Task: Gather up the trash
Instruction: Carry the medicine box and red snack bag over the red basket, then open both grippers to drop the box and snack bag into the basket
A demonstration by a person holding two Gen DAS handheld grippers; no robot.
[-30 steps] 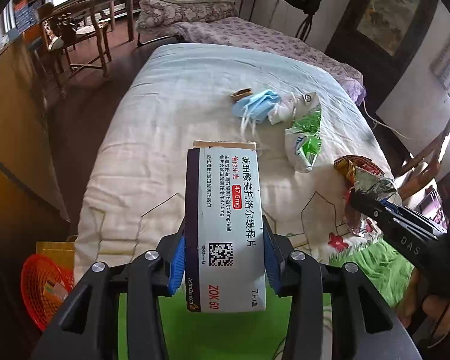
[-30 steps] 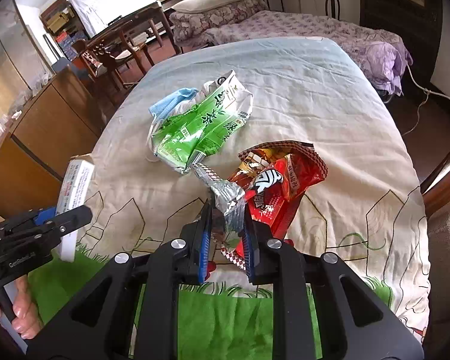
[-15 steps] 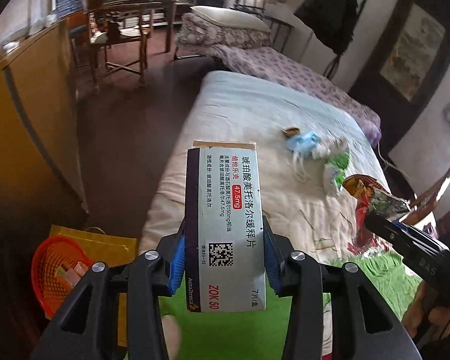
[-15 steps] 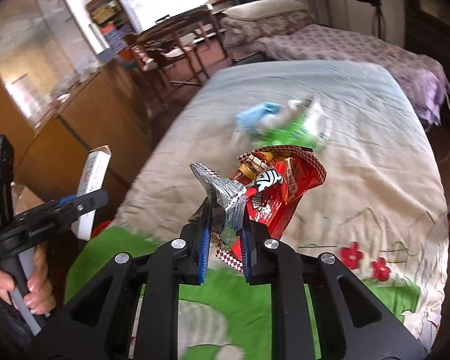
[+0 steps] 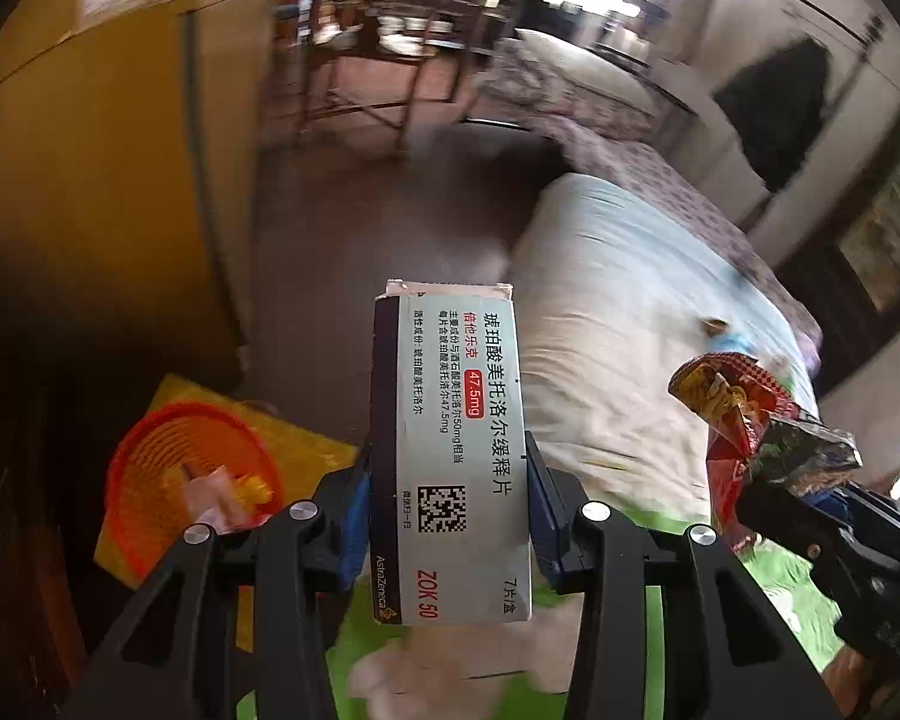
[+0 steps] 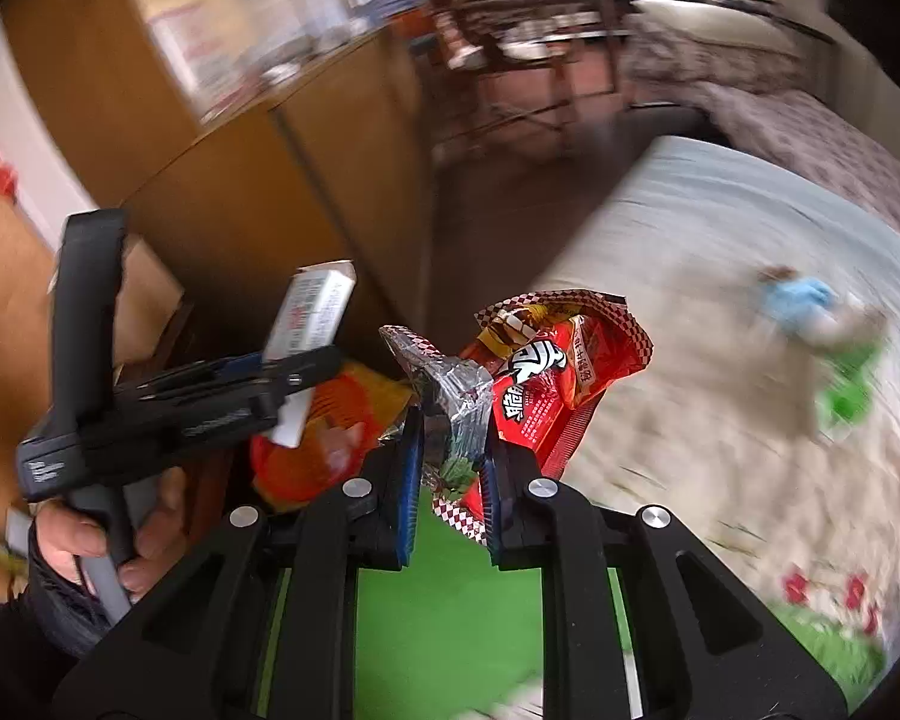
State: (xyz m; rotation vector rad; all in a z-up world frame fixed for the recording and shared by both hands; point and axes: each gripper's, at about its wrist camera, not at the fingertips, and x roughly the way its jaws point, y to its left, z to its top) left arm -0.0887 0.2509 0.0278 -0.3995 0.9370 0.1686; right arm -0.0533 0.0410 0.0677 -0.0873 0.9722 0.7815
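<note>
My left gripper [image 5: 450,510] is shut on a white medicine box [image 5: 453,450] with Chinese print, held upright in the air. It also shows in the right wrist view [image 6: 312,324]. My right gripper [image 6: 448,474] is shut on a red snack wrapper [image 6: 546,384] with a silver foil inside; it also shows in the left wrist view [image 5: 744,420]. An orange mesh trash basket [image 5: 168,468] with some scraps stands on the floor at lower left, beside the bed. It shows in the right wrist view [image 6: 324,432] behind the box.
The bed [image 5: 618,330] with a pale quilt lies to the right. A blue mask [image 6: 801,294] and a green wrapper [image 6: 846,396] lie on it. A wooden cabinet [image 5: 90,180] stands at left. A yellow bag [image 5: 306,450] lies under the basket. Chairs stand far back.
Both grippers have swung left, away from the bed, carrying the box and the wrapper. The orange basket is now nearer and larger in view.
</note>
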